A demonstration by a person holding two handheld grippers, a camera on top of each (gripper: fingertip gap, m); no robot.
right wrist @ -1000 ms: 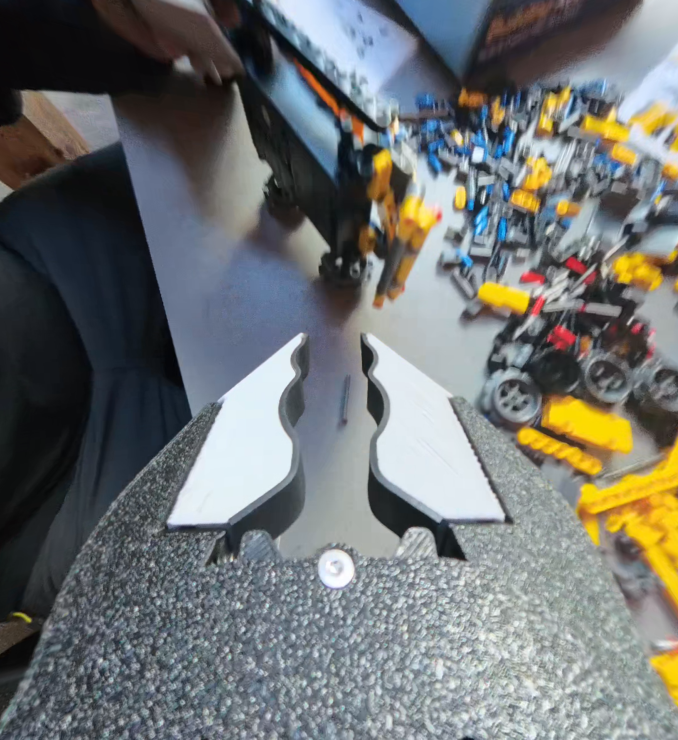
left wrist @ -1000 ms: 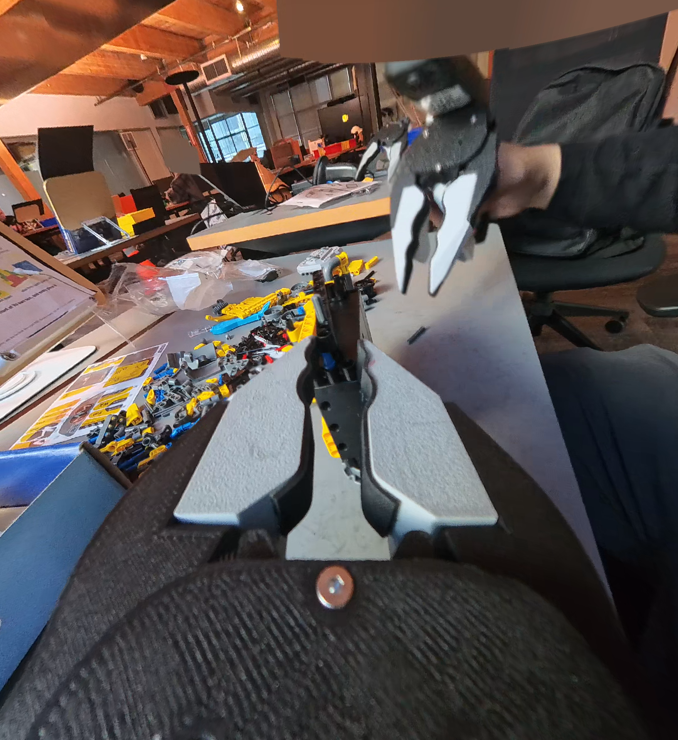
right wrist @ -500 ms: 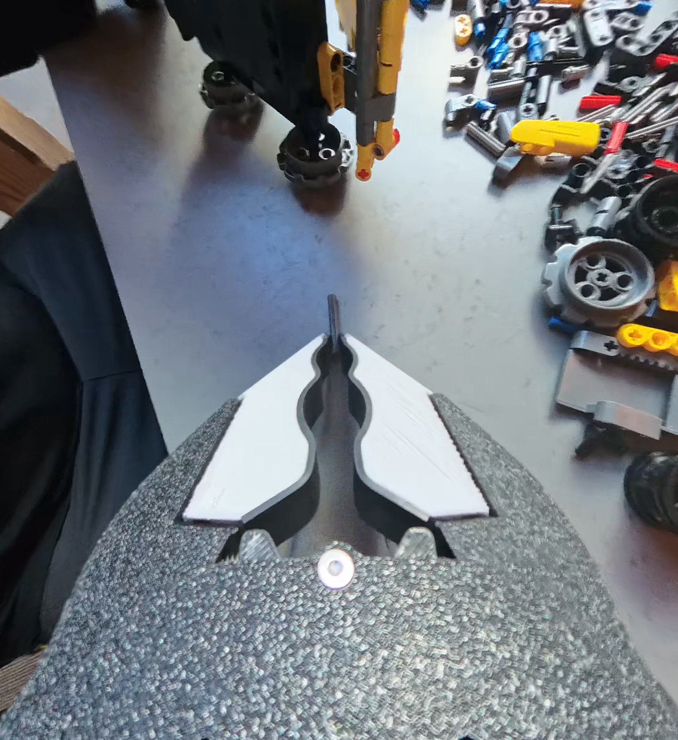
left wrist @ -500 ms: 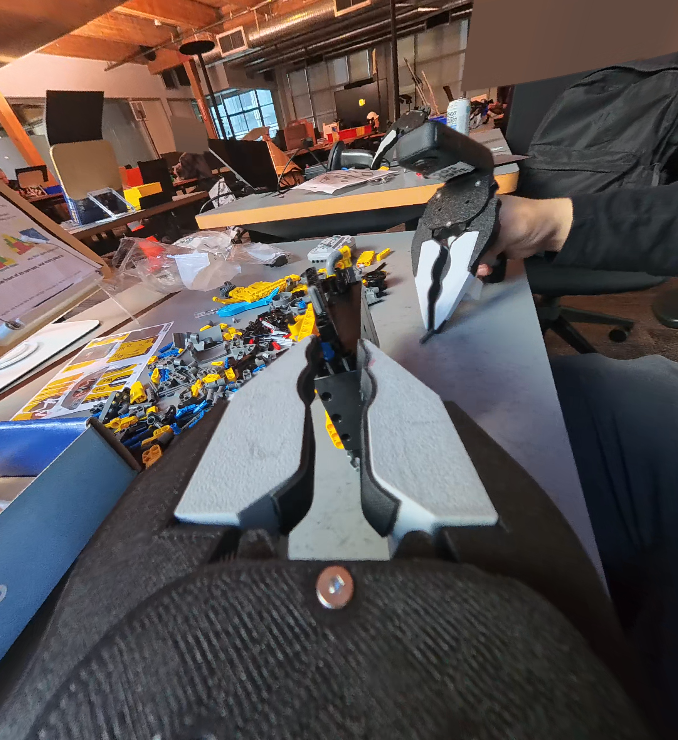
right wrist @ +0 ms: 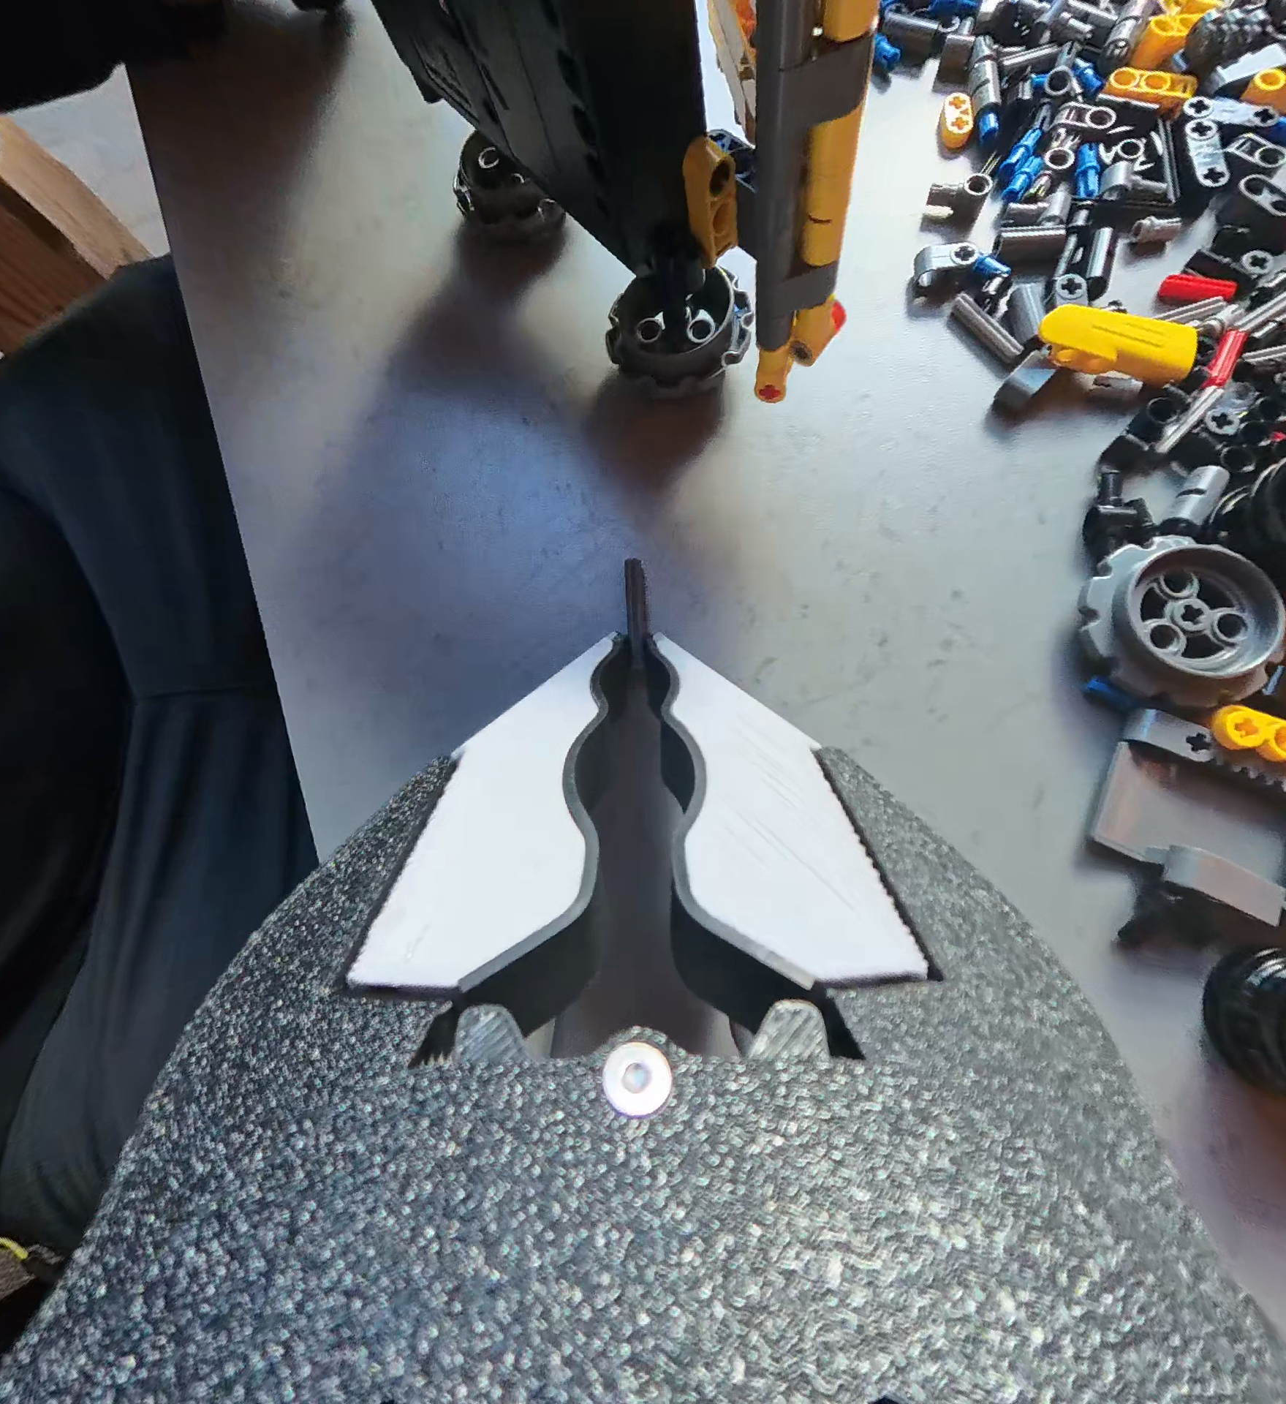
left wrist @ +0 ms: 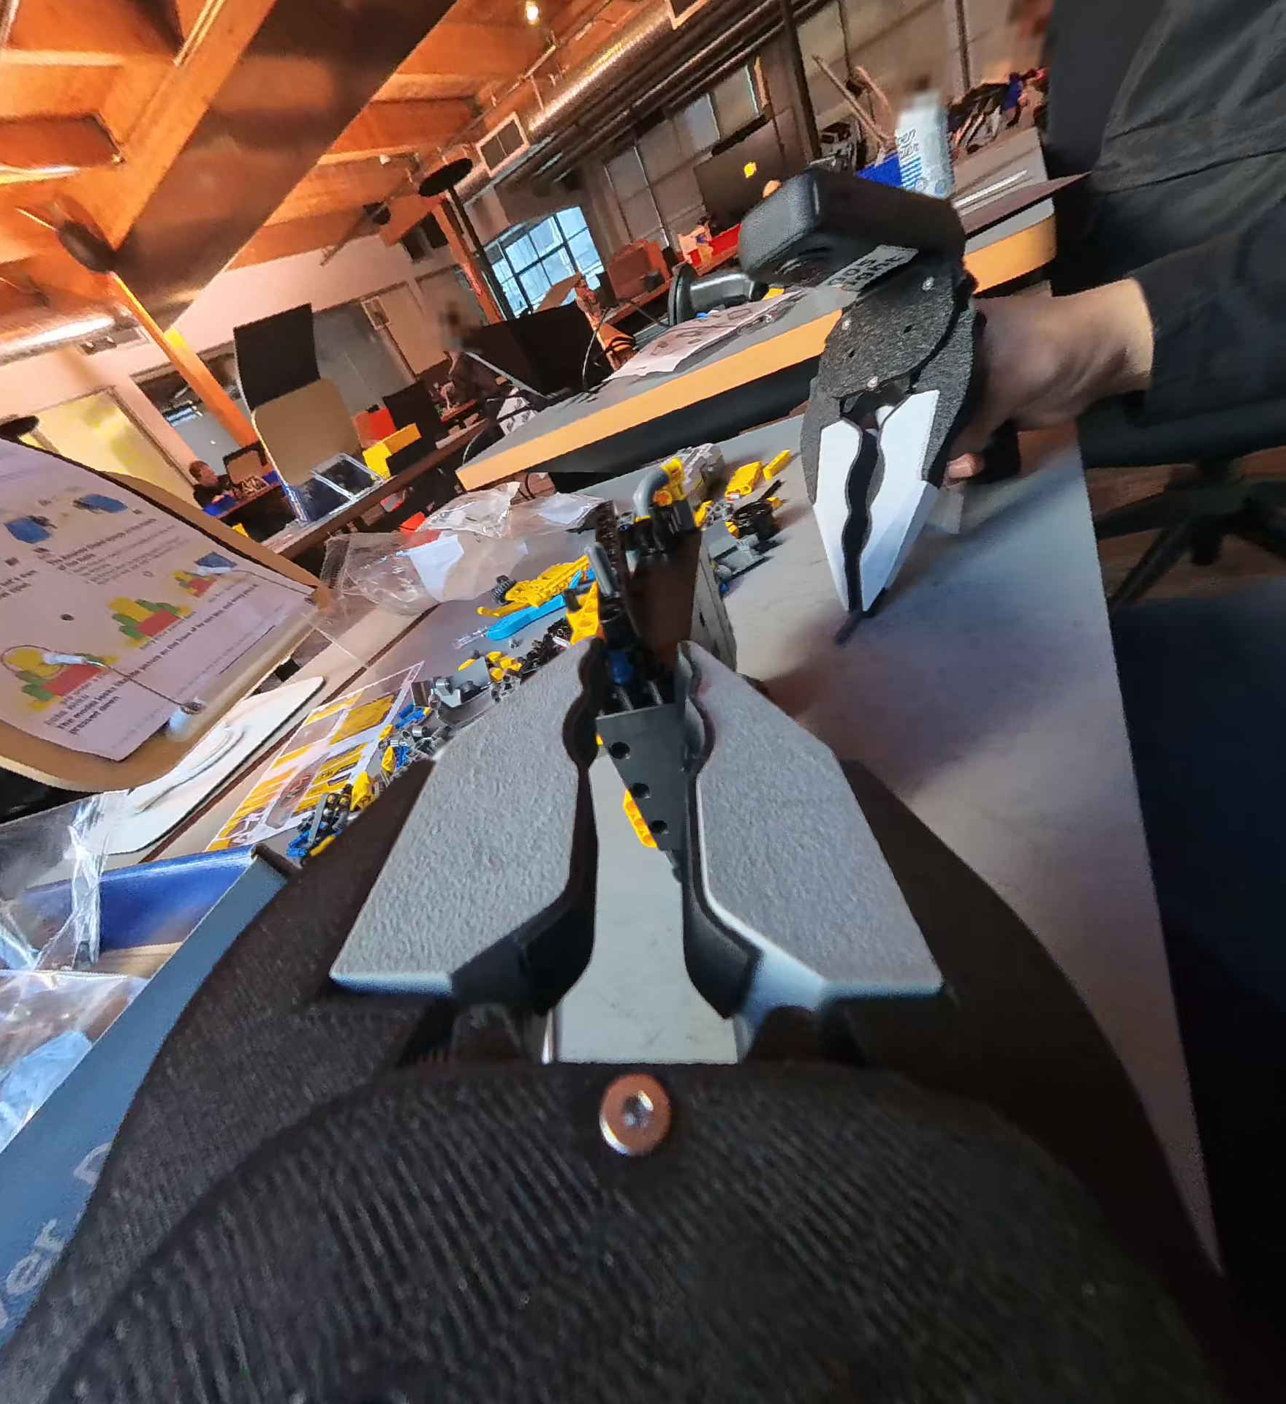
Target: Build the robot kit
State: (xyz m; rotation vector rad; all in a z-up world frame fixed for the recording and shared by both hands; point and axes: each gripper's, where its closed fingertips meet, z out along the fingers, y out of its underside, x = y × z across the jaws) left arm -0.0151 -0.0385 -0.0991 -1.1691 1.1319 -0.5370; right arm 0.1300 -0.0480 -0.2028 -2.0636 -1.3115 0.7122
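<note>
My left gripper (left wrist: 641,668) is shut on a black and yellow brick-built vehicle model (left wrist: 643,767), tilted up over the grey table (left wrist: 951,729). The model also shows at the top of the right wrist view (right wrist: 586,129), its dark gear wheel (right wrist: 674,334) near the table. My right gripper (right wrist: 633,646) is shut on a thin black axle pin (right wrist: 633,600) that sticks out past its tips. In the left wrist view the right gripper (left wrist: 860,600) points down just right of the model, the pin's (left wrist: 856,617) lower end at the table.
A heap of loose yellow, black, blue and grey parts (right wrist: 1171,251) and wheels (right wrist: 1183,619) covers the table's right side. A blue box (left wrist: 55,1064), an instruction sheet (left wrist: 320,760) and a paper stand (left wrist: 77,600) lie left. The table edge and my lap (right wrist: 93,684) are close. My hands' fingertips stand some 20 centimeters from each other.
The right gripper came down over the black pin on the table and shut on it. The left gripper tilted, still holding the model.
</note>
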